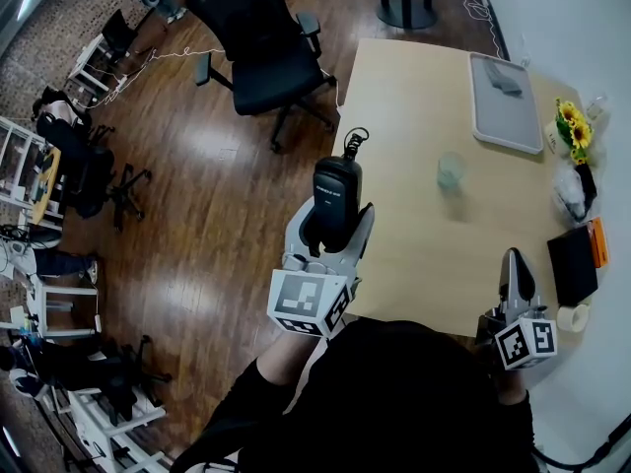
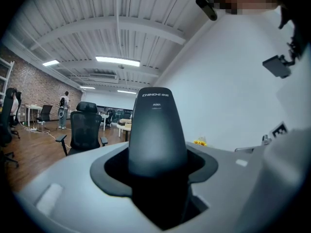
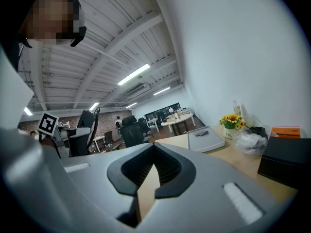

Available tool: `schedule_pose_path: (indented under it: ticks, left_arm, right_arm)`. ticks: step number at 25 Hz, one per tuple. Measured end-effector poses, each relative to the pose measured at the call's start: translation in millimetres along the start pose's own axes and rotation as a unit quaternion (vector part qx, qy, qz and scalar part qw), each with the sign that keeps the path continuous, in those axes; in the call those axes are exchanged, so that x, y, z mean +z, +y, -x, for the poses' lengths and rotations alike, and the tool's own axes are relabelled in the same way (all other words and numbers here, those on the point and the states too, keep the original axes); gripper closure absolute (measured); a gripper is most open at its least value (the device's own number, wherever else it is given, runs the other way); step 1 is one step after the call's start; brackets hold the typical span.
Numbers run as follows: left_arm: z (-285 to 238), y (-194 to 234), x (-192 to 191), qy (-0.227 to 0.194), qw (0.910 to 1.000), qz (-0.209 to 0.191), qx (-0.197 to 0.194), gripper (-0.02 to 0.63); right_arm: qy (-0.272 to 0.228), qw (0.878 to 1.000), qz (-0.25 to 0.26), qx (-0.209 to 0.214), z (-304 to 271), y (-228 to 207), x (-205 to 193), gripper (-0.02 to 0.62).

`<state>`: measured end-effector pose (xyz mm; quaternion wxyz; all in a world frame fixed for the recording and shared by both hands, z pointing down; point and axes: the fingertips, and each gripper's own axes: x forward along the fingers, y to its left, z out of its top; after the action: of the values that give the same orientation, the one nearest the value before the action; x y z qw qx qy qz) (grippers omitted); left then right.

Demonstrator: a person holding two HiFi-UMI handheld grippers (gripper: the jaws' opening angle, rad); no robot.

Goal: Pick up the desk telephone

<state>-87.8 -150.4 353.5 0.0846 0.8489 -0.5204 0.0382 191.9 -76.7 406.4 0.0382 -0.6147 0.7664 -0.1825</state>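
The left gripper (image 1: 333,227) has its jaws clamped on the black telephone handset (image 1: 336,193), which stands up between them. In the left gripper view the handset (image 2: 157,130) fills the middle of the frame, upright, with small pale lettering near its top. It is held in the air by the left edge of the table (image 1: 414,97) and touches nothing else. A coiled black cord (image 1: 353,144) rises from its far end.

The right gripper (image 1: 515,260) sits over the near right part of the table. Its jaws are together with nothing held between them; only a thin sliver of the tabletop shows through them in the right gripper view.

On the table, a clear cup (image 1: 452,170) stands alone near the middle. A grey tray (image 1: 505,106) lies at the far right, with a small dark object on it. Along the right edge are a pot of sunflowers (image 1: 572,126), a crumpled clear bag (image 1: 569,190), a black box (image 1: 573,264) and a roll of tape (image 1: 572,317) — the tape just beside the right gripper's marker cube. A black office chair (image 1: 261,52) stands on the wooden floor (image 1: 217,215), left of the table.
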Motion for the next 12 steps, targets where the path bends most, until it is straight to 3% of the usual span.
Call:
schedule_pose_path:
  ticks: [12]
  left_arm:
    - [0.9,-1.0,-2.3,0.005,1.0000,-0.001,-0.002,0.344]
  right_arm:
    - [0.003,1.000,0.006,0.008,1.0,4.3,-2.2,0.595]
